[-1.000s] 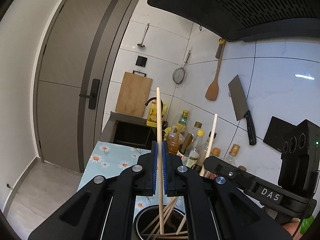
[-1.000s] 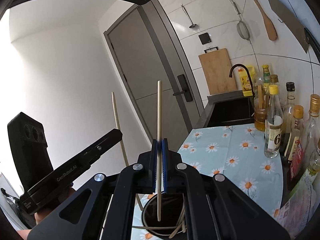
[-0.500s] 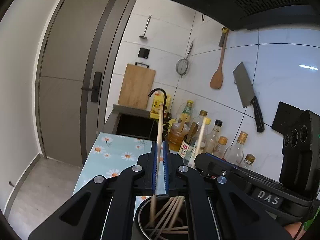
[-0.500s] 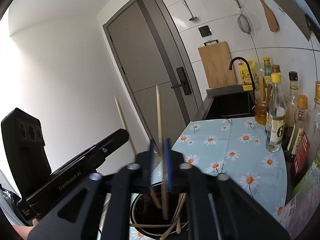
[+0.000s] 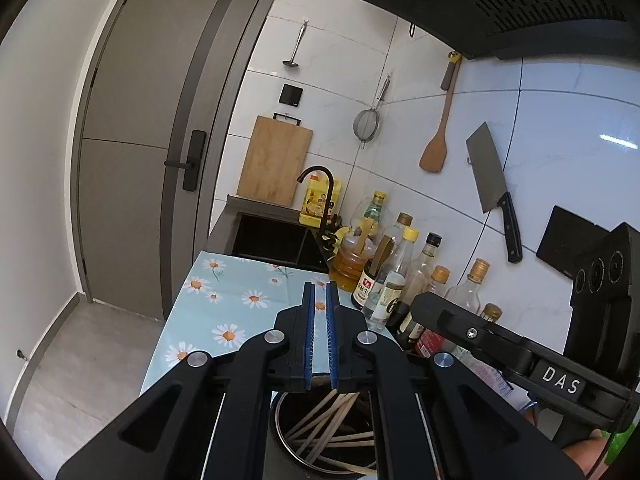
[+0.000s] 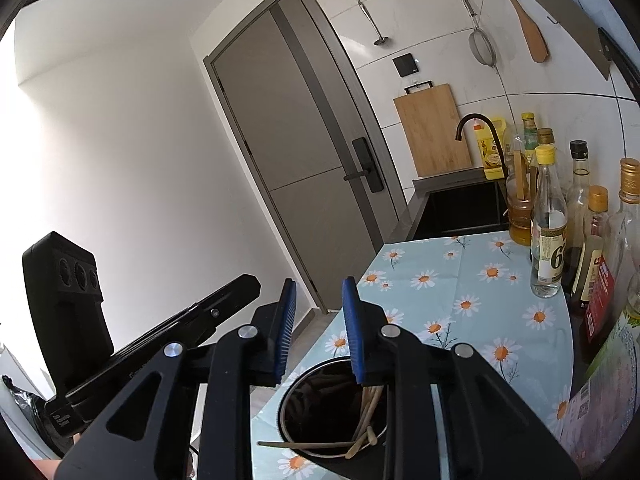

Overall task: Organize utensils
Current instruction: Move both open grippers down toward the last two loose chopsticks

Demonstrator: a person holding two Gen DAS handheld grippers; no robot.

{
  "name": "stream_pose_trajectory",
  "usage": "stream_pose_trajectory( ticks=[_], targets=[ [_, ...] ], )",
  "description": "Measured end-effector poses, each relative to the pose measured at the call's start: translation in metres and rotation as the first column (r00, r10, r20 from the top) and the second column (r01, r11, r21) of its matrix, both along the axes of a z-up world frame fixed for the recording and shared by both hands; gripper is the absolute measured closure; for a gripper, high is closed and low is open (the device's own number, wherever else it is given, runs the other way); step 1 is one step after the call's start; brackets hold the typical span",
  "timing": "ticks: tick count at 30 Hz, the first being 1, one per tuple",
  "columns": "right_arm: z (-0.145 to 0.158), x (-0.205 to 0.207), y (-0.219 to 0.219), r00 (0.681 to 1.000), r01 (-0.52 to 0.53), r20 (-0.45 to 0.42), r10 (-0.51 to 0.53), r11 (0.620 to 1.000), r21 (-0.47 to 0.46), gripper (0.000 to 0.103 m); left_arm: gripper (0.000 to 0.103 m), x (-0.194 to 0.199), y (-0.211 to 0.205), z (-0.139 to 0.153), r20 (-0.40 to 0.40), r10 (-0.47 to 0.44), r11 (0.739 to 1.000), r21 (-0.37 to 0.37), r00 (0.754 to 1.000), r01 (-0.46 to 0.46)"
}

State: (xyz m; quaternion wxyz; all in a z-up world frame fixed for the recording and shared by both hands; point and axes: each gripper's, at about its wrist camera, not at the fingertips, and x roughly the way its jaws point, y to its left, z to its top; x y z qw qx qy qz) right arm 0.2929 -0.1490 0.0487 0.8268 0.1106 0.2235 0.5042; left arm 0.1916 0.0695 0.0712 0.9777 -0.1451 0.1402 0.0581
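A dark round holder (image 5: 279,436) stands on the daisy-print counter cloth (image 5: 224,300), directly below both grippers. Several wooden chopsticks (image 5: 320,426) lie loose inside it, leaning on the wall. My left gripper (image 5: 320,294) hovers over the holder, its blue pads only a thin slit apart and nothing between them. In the right wrist view the same holder (image 6: 320,366) and chopsticks (image 6: 368,412) sit under my right gripper (image 6: 318,292), whose jaws are opening with nothing between them. Each gripper's black body shows at the edge of the other's view.
Several sauce and oil bottles (image 6: 548,224) crowd the counter's right side against the tiled wall. Behind are a black sink (image 5: 276,240) with a faucet (image 5: 320,184) and a cutting board (image 5: 274,160). A cleaver (image 5: 494,184), spatula and strainer hang on the wall. A grey door (image 5: 140,140) stands to the left.
Each gripper held an upright chopstick a second ago. Both chopsticks slid down into the holder and left the pads. The right jaws have spread apart.
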Motion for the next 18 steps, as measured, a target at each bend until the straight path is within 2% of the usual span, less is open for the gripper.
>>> stream_pose_trajectory(
  ticks=[8,11,14,16,17,18],
  targets=[
    [0.016,-0.022,-0.02,0.999,-0.029,-0.04,0.03,0.999,0.02,0.077,0.097,-0.026,0.001,0.021,-0.034,-0.011,0.999,-0.031,0.999,0.01],
    [0.026,-0.044,-0.029,0.999,-0.037,-0.005,0.037,0.999,0.013,0.077,0.097,-0.036,0.002,0.025,-0.05,-0.018,0.999,-0.039,0.999,0.016],
    [0.03,-0.061,-0.034,0.999,-0.043,-0.02,0.043,0.999,0.0,0.077,0.097,-0.046,0.003,0.027,-0.065,-0.029,0.999,-0.048,0.997,0.026],
    [0.03,-0.07,-0.037,0.998,-0.042,-0.038,0.042,0.999,-0.007,0.077,0.09,-0.055,0.003,0.027,-0.073,-0.046,0.998,-0.046,0.996,0.042],
    [0.03,-0.075,-0.039,0.998,-0.041,-0.048,0.041,0.999,-0.011,0.077,0.077,-0.059,0.002,0.026,-0.083,-0.056,0.998,-0.044,0.995,0.052],
    [0.029,-0.079,-0.039,0.998,-0.036,-0.055,0.035,0.999,-0.018,0.075,0.072,-0.061,0.003,0.024,-0.092,-0.062,0.997,-0.043,0.994,0.058]
  ],
)
